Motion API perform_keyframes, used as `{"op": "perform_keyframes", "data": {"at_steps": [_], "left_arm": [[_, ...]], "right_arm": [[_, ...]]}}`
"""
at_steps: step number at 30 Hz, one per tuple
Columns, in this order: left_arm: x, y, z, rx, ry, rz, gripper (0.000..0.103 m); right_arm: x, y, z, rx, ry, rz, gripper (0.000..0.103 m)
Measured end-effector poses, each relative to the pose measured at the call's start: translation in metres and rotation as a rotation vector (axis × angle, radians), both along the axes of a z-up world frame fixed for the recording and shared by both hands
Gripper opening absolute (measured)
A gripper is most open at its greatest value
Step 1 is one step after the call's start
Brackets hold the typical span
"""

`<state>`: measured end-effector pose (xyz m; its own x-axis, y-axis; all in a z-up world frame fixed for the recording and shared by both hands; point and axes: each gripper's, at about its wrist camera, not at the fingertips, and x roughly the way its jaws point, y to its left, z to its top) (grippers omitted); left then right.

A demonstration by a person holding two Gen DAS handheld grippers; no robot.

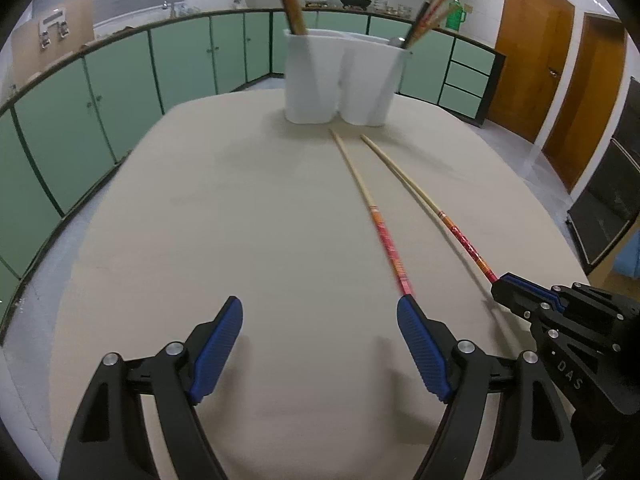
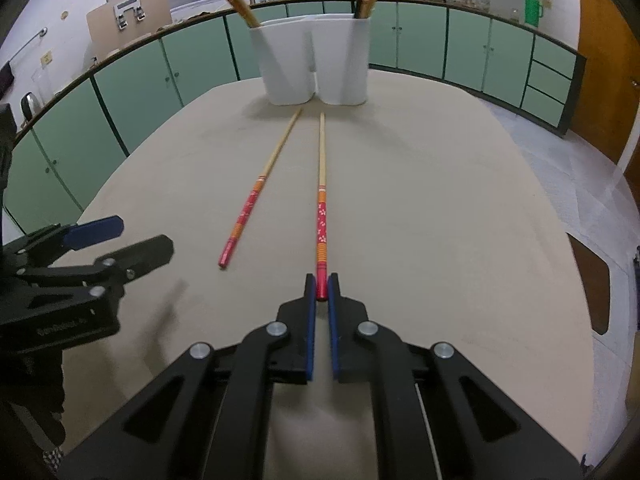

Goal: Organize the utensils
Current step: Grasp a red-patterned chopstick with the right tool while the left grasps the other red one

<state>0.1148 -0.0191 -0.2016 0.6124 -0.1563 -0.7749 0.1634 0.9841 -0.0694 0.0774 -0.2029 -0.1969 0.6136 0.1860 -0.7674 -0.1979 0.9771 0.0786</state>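
Two long chopsticks with red and orange patterned ends lie on the beige table. My right gripper [image 2: 321,286] is shut on the red end of the right chopstick [image 2: 321,184], which also shows in the left wrist view [image 1: 424,196]. The left chopstick [image 2: 260,192] lies free; in the left wrist view [image 1: 372,208] its red end sits just beyond my right fingertip. My left gripper [image 1: 320,312] is open and empty above the table. A white two-compartment holder [image 1: 344,76] stands at the far edge with several chopsticks in it, also in the right wrist view [image 2: 316,60].
The beige table [image 1: 240,220] has rounded edges. Green cabinets [image 1: 120,92] run around the room behind it. Wooden doors [image 1: 532,52] stand at the right. A dark appliance [image 1: 616,184] is at the far right.
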Motion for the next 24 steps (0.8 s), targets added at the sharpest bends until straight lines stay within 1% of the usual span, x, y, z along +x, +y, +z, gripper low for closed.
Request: {"op": "perform_keyframes", "data": {"at_steps": [9,13,17,19,20,21,22,23,24], "left_arm": [[0.009,-0.026,-0.012,-0.011,0.029,-0.025,0.068],[0.013,-0.031,-0.018,-0.014,0.047,-0.013,0.06],[0.014,-0.035,-0.019,0.002,0.037,-0.009,0.054],[0.015,-0.037,-0.019,0.007,0.036,-0.005,0.049],[0.015,-0.037,-0.019,0.009,0.034,-0.004,0.043],[0.016,-0.039,-0.019,0.012,0.032,-0.003,0.04],[0.016,-0.039,-0.018,0.015,0.031,-0.001,0.034],[0.016,-0.039,-0.018,0.017,0.029,0.002,0.031],[0.017,-0.04,-0.018,0.019,0.028,0.005,0.024]], "right_arm": [[0.002,-0.015,0.002,0.022,-0.008,-0.026,0.005],[0.003,-0.02,0.001,0.029,-0.007,-0.034,0.005],[0.002,-0.022,0.0,0.035,-0.005,-0.04,0.005],[0.003,-0.024,-0.001,0.038,-0.003,-0.042,0.005],[0.003,-0.024,-0.001,0.039,-0.002,-0.042,0.005],[0.003,-0.024,-0.001,0.04,-0.001,-0.042,0.005],[0.003,-0.024,-0.001,0.041,-0.001,-0.042,0.005],[0.003,-0.024,-0.001,0.042,-0.001,-0.042,0.005],[0.003,-0.023,-0.001,0.04,-0.002,-0.042,0.005]]}}
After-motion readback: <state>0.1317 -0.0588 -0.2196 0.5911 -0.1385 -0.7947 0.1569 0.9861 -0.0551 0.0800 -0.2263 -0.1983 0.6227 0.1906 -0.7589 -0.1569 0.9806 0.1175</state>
